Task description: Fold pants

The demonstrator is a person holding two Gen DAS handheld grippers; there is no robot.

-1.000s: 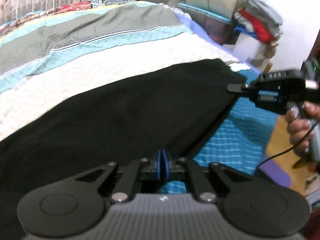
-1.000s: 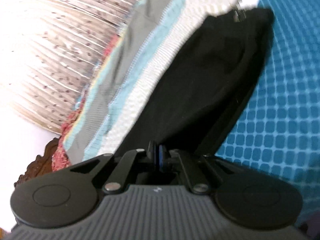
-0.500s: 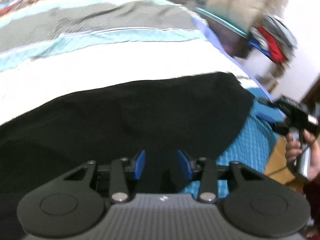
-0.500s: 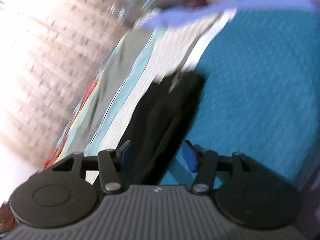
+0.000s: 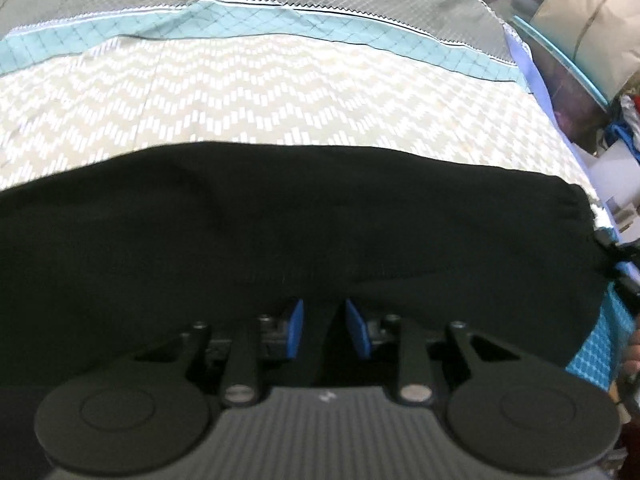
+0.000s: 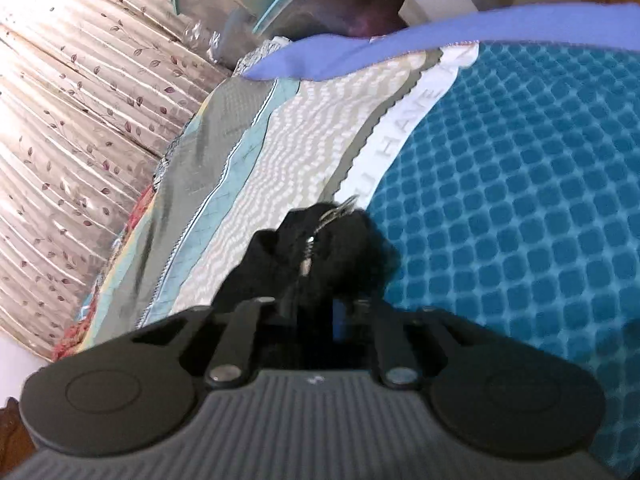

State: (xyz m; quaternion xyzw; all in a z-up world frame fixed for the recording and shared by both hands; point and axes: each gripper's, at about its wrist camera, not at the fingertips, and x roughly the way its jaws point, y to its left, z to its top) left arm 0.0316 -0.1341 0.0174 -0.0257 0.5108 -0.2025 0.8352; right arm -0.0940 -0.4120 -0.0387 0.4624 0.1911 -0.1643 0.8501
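Black pants (image 5: 280,220) lie spread across the bed in a wide band. My left gripper (image 5: 326,330) hovers low over their near edge. Its blue pads (image 5: 296,332) stand a little apart and are closing, with black cloth between them. In the right wrist view the pants' end (image 6: 280,256) is bunched into a lump with a metal zipper pull (image 6: 310,248) on top. My right gripper (image 6: 320,312) is closing on that lump. One blue pad (image 6: 340,316) shows; the cloth hides the other.
The bed carries a striped grey, teal and cream chevron cover (image 5: 280,92) and a teal checked blanket (image 6: 520,200). Its edge has a purple-blue sheet (image 6: 360,52). A patterned curtain (image 6: 80,100) hangs behind, and bags and clutter (image 5: 580,40) stand past the bed's right side.
A second ago both grippers were shut on the pants; they opened wide and have narrowed again. Both have dropped closer to the cloth, and the right now faces the bunched zipper end.
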